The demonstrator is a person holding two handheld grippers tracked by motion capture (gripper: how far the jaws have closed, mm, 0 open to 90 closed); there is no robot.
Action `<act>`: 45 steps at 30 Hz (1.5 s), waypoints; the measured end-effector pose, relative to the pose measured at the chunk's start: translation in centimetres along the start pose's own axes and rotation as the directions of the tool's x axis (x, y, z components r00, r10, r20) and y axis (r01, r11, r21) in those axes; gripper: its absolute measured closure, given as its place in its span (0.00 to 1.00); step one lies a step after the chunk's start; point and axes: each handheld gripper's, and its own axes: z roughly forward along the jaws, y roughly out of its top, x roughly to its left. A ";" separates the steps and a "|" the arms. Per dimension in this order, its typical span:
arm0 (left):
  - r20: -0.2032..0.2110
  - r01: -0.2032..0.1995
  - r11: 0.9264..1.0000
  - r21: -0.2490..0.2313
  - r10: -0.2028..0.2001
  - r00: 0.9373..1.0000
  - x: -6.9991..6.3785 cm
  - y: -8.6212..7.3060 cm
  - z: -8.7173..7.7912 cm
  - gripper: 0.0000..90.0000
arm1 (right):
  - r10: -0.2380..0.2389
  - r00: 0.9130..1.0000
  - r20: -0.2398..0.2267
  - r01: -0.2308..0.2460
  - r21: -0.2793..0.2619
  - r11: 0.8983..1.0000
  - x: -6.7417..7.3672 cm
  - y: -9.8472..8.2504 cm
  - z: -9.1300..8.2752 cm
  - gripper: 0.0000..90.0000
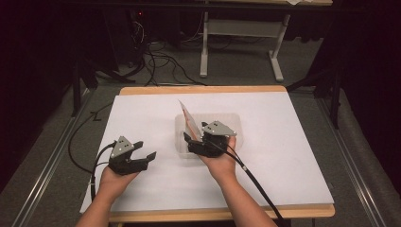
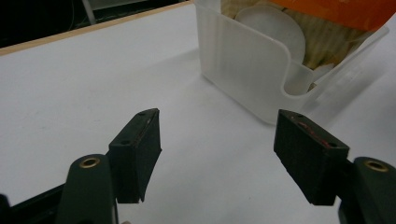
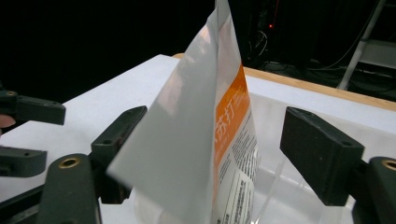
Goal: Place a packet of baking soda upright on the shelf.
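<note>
My forearms come in at the near edge of the table (image 1: 293,156), which is covered by a white sheet, and each hand carries a pair of tongs. My left gripper (image 1: 142,152) rests on the white sheet, to the left of the clear plastic bin (image 1: 236,124) and apart from it. Its jaws stand wide apart with nothing between them; in the left gripper view they frame bare white surface, with the bin's frosted corner (image 2: 243,70) just ahead and to the right. Through that wall and over its cut-out edge I can see pale, round, flat pieces (image 2: 271,28) inside, and an orange packet face above them.

My right gripper (image 1: 195,138) sits at the near left part of the bin, my hand (image 1: 222,161) behind it, the cable trailing back toward me across the sheet. Its jaws are spread wide and grip nothing. The packet (image 1: 188,119) stands on end in the bin, tilted, its top corner rising well above the rim. In the right gripper view the packet (image 3: 205,130) stands between my open jaws: a silvery white side faces me and an orange band with white characters runs down the right face, with small printed text below. Its left edge covers part of the left pad, and I cannot tell whether it touches that pad; the right pad stands clear of it. My left gripper's jaws show at the far left of that view (image 3: 28,130)
</note>
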 end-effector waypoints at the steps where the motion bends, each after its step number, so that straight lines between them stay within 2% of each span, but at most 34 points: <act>1: -0.001 -0.003 1.000 0.001 0.003 1.000 0.0 0.0 0.0 0.36 | 0.003 1.000 -0.002 -0.003 0.003 1.000 0.0 -0.1 -0.2 0.26; 11: -0.002 -0.006 1.000 0.002 0.006 1.000 0.0 0.0 0.0 0.36 | -0.013 1.000 -0.020 0.014 0.025 1.000 -0.6 -1.4 -2.3 0.26; 15: -0.004 -0.008 1.000 0.004 0.008 1.000 0.0 0.0 0.0 0.36 | -0.010 1.000 -0.023 0.011 0.034 0.999 -1.2 -2.3 -3.9 0.27; 16: -0.004 -0.007 1.000 0.004 0.007 1.000 0.0 0.0 0.0 0.36 | -0.005 1.000 -0.019 0.006 0.037 0.999 -1.9 -2.7 -4.9 0.28; 17: -0.005 -0.008 1.000 0.005 0.008 1.000 0.0 0.0 0.0 0.36 | -0.005 1.000 -0.019 0.006 0.037 0.999 -1.9 -2.7 -4.9 0.28; 19: -0.006 -0.007 1.000 0.005 0.007 1.000 0.0 0.0 0.0 0.36 | -0.001 1.000 -0.001 0.001 0.039 0.999 -3.1 -3.3 -6.4 0.28; 20: -0.006 -0.007 1.000 0.005 0.007 1.000 0.0 0.0 0.0 0.36 | -0.001 1.000 -0.001 0.001 0.039 0.999 -3.1 -3.3 -6.4 0.28; 21: -0.006 -0.007 1.000 0.006 0.007 1.000 0.0 0.0 0.0 0.36 | 0.004 1.000 0.017 -0.004 0.042 0.999 -4.0 -3.6 -7.3 0.28; 22: -0.007 -0.008 1.000 0.009 0.009 1.000 0.0 0.0 0.0 0.36 | 0.004 1.000 0.017 -0.004 0.042 0.999 -4.0 -3.6 -7.3 0.28; 23: -0.007 -0.008 1.000 0.011 0.008 1.000 0.0 0.0 0.0 0.36 | 0.012 0.999 0.047 -0.014 0.045 0.999 -5.3 -4.1 -8.4 0.28; 25: -0.009 -0.007 1.000 0.011 0.007 1.000 0.0 -0.1 0.0 0.36 | 0.008 0.997 0.074 -0.012 0.050 0.999 -6.4 -4.4 -9.3 0.29; 26: -0.009 -0.007 1.000 0.011 0.007 1.000 0.0 -0.1 0.0 0.36 | 0.008 0.997 0.074 -0.012 0.050 0.999 -6.4 -4.4 -9.3 0.29; 27: -0.010 -0.007 1.000 0.011 0.007 1.000 0.0 -0.1 0.0 0.36 | 0.003 0.995 0.101 -0.008 0.041 0.999 -7.8 -5.0 -10.6 0.34; 29: -0.011 -0.006 1.000 0.011 0.006 1.000 0.0 -0.1 0.0 0.36 | 0.008 0.994 0.106 -0.013 0.043 0.999 -8.3 -5.2 -11.1 0.36; 30: -0.011 -0.006 1.000 0.010 0.007 1.000 0.0 -0.1 0.0 0.36 | 0.015 0.993 0.120 -0.021 0.046 0.999 -9.8 -5.9 -12.6 0.40; 32: -0.010 -0.007 1.000 0.011 0.007 1.000 0.1 -0.1 0.1 0.36 | 0.014 0.992 0.126 -0.020 0.048 0.999 -10.4 -6.1 -13.1 0.40; 33: -0.010 -0.006 1.000 0.012 0.006 1.000 0.1 -0.1 0.2 0.36 | 0.015 0.990 0.137 -0.023 0.051 0.998 -11.1 -6.5 -13.7 0.40; 34: -0.009 -0.005 1.000 0.015 0.005 1.000 0.2 -0.1 0.2 0.36 | 0.025 0.987 0.156 -0.033 0.048 0.998 -11.9 -7.0 -14.6 0.37; 35: -0.009 -0.001 1.000 0.016 0.002 1.000 0.2 -0.1 0.3 0.36 | 0.056 0.981 0.184 -0.065 0.043 0.997 -13.1 -8.0 -16.0 0.40; 36: -0.009 -0.001 1.000 0.016 0.002 1.000 0.2 -0.1 0.3 0.36 | 0.056 0.981 0.184 -0.065 0.043 0.997 -13.1 -8.0 -16.0 0.40; 37: -0.013 0.000 1.000 0.018 0.000 1.000 0.1 -0.1 0.3 0.36 | 0.100 0.978 0.183 -0.108 0.035 0.994 -13.9 -8.8 -17.0 0.41; 39: -0.016 0.025 1.000 0.015 -0.024 1.000 0.1 -0.3 0.1 0.36 | 0.130 0.971 0.202 -0.140 0.039 0.989 -14.6 -9.1 -17.5 0.39; 41: -0.018 0.028 0.999 0.016 -0.028 0.999 0.0 -0.3 0.1 0.36 | 0.123 0.969 0.216 -0.134 0.037 0.990 -14.7 -9.2 -17.6 0.39; 43: -0.020 0.025 1.000 0.012 -0.024 0.999 -0.2 -0.2 0.1 0.36 | 0.097 0.967 0.234 -0.113 0.057 0.992 -14.8 -9.5 -17.2 0.38; 44: -0.019 0.019 1.000 0.014 -0.018 1.000 -0.3 -0.2 0.2 0.36 | 0.068 0.969 0.237 -0.088 0.075 0.993 -14.9 -9.4 -16.9 0.37; 45: -0.020 0.014 1.000 0.018 -0.014 1.000 -0.3 -0.2 0.2 0.36 | 0.069 0.969 0.236 -0.088 0.071 0.994 -15.0 -9.3 -16.9 0.37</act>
